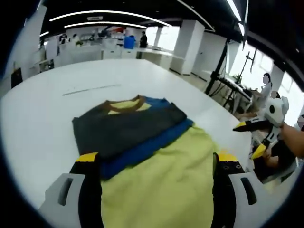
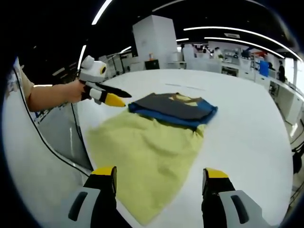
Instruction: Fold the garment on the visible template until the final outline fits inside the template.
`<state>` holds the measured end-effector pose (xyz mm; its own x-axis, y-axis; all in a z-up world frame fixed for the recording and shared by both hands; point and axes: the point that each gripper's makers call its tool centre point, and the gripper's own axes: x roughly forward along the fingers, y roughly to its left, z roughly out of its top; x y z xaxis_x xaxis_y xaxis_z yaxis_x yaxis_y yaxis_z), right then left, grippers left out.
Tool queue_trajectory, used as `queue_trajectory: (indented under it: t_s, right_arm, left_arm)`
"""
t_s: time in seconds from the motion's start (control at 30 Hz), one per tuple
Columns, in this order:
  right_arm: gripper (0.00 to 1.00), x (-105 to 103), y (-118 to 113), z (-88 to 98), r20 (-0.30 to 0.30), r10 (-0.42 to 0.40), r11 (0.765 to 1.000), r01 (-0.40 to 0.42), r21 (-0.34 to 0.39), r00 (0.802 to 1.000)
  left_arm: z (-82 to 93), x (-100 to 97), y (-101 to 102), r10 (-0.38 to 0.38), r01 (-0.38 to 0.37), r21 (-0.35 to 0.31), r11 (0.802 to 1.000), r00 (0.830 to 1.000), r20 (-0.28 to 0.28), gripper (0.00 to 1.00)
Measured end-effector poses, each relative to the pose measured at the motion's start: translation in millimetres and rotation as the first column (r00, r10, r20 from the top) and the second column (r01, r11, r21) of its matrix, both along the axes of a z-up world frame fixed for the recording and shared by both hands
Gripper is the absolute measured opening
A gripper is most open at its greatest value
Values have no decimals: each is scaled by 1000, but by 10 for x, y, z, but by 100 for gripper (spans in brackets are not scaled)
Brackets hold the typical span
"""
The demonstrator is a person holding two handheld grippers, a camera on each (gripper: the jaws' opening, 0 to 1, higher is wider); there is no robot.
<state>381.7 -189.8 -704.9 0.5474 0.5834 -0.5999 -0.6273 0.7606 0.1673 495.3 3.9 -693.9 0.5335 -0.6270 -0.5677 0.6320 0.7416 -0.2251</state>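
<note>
A garment lies flat on the white table (image 1: 38,123). Its dark grey chest (image 1: 126,123) carries a brown collar (image 1: 124,102), then comes a blue band (image 1: 142,152) and a wide yellow lower part (image 1: 166,185). The grey and blue part looks folded into a compact rectangle (image 2: 173,108); the yellow part (image 2: 147,152) spreads toward me. My left gripper (image 1: 156,159) hovers open over the yellow cloth, holding nothing, and appears from the left (image 2: 114,96) beside the garment's edge. My right gripper (image 2: 160,173) is open above the yellow hem, and appears at the table's right edge (image 1: 251,138), clear of the cloth.
A thin faint line (image 1: 90,90) runs across the table beyond the collar. The table edge (image 2: 83,142) lies close to the yellow cloth, with a dark cable (image 2: 47,142) below it. Stands and a seated person (image 1: 263,95) are off the right side; benches fill the background.
</note>
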Motion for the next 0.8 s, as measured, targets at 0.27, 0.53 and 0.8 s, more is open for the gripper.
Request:
queue_trajectory:
  t_s: [0.27, 0.53, 0.8]
  right_arm:
    - [72, 1, 11, -13, -4, 4, 1000, -4, -6, 1000]
    - [72, 6, 42, -27, -10, 10, 1000, -10, -9, 1000]
    - [72, 13, 66, -23, -9, 15, 1000, -15, -9, 1000]
  left_arm:
    - [-16, -110, 128, 18, -18, -17, 1000, 1000, -9, 93]
    - [-108, -214, 341, 44, -44, -6, 999, 999, -21, 92]
    - [-145, -329, 482, 68, -68, -2, 998, 997, -32, 92]
